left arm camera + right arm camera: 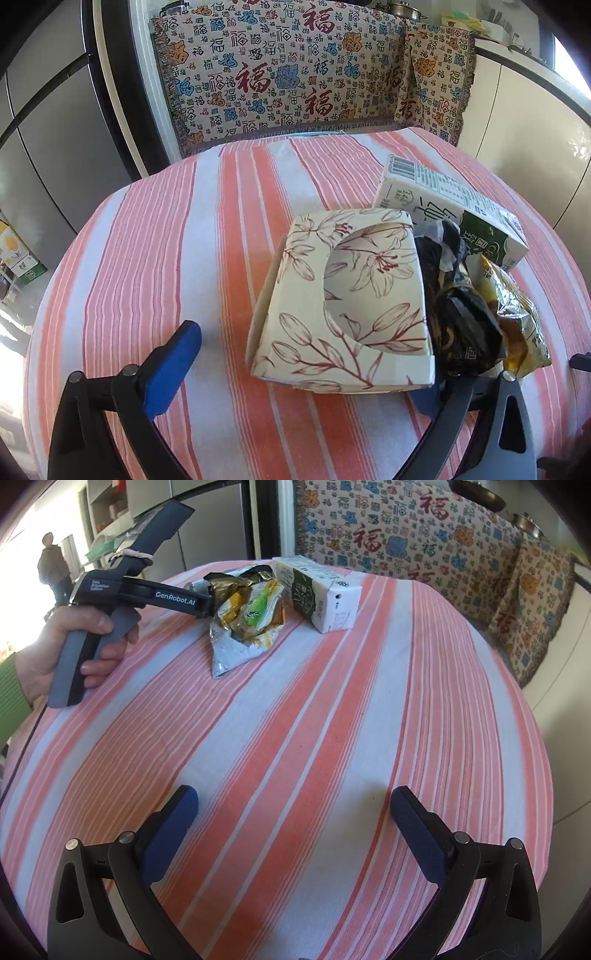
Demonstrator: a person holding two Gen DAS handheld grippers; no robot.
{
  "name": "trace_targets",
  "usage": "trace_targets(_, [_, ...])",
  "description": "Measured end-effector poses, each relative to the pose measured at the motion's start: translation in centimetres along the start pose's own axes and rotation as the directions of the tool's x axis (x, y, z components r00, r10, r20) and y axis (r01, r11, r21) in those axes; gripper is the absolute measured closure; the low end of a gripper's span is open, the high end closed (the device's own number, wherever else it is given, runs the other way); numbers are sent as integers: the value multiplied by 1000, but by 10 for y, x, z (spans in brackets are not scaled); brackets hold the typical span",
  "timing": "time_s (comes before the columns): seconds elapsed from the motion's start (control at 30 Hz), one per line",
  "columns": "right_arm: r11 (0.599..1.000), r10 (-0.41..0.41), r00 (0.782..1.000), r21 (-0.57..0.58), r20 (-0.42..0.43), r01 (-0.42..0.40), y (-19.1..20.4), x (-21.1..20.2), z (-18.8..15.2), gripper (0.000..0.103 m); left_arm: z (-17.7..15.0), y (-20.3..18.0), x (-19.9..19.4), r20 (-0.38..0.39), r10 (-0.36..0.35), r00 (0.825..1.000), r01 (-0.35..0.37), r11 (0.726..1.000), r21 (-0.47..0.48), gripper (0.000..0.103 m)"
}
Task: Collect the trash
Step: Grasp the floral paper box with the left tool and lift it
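A floral tissue box [343,299] with a round cut-out lies on the striped tablecloth [184,240]. My left gripper [306,365] stands open around its near end. The left blue pad [173,369] is clear of the box; the right finger is mostly hidden under the box and the wrappers. A crumpled black wrapper [458,306] and a yellow snack bag [517,317] lie against the box's right side, with a white and green milk carton [454,210] behind them. In the right wrist view my right gripper [293,797] is open over bare cloth, well short of the snack bag [251,616] and carton [321,594].
A hand in a green sleeve [88,646] holds the left tool at the table's left. A seat draped in a patterned throw [295,74] stands behind the table. Grey cabinets [48,129] are on the left. A person [51,565] stands far back.
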State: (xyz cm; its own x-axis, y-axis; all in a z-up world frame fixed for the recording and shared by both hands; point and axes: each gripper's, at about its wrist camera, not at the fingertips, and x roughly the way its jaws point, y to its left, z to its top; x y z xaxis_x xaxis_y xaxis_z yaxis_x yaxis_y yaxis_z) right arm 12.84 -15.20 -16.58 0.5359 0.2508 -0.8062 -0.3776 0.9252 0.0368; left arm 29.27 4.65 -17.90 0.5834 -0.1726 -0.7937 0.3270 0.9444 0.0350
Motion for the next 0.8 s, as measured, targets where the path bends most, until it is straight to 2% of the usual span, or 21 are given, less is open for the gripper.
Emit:
trace_targets(0.07, [1000,1,1000,0,0,-1,0,0,0,0,2,-1,-2,15,-22,1000,22,1000,9,34])
trace_targets(0.13, [1000,1,1000,-1,0,-1,-1,0,0,1,3,0,-5,28,-22,999,22,1000,17,49])
trace_targets(0.23, [1000,1,1000,-1,0,-1,-1,0,0,1,-4,0,-11,33,-4,999,3,1000,10,50])
trace_targets(0.33, [1000,2,1000,-1,0,-2,-1,0,0,1,-22,8,-27,20,14,1000,-13,999,-47,50])
trace_targets(0.47, [1000,2,1000,-2,0,-2,-2,0,0,1,-65,20,-62,-7,14,1000,-15,988,-156,49])
trace_targets(0.6, [1000,3,1000,-3,1,-3,-2,0,0,1,-100,19,-93,-7,-8,1000,6,976,-219,48])
trace_targets(0.7, [1000,3,1000,-3,1,-3,-3,0,0,1,-111,16,-101,1,-11,1000,10,974,-227,44])
trace_targets(0.73, [1000,3,1000,-4,1,-3,-3,-1,0,1,-113,15,-99,-4,-9,1000,8,975,-221,37])
trace_targets(0.8, [1000,4,1000,-4,1,-4,-3,-1,0,1,-113,10,-96,-4,30,1000,-31,983,-181,35])
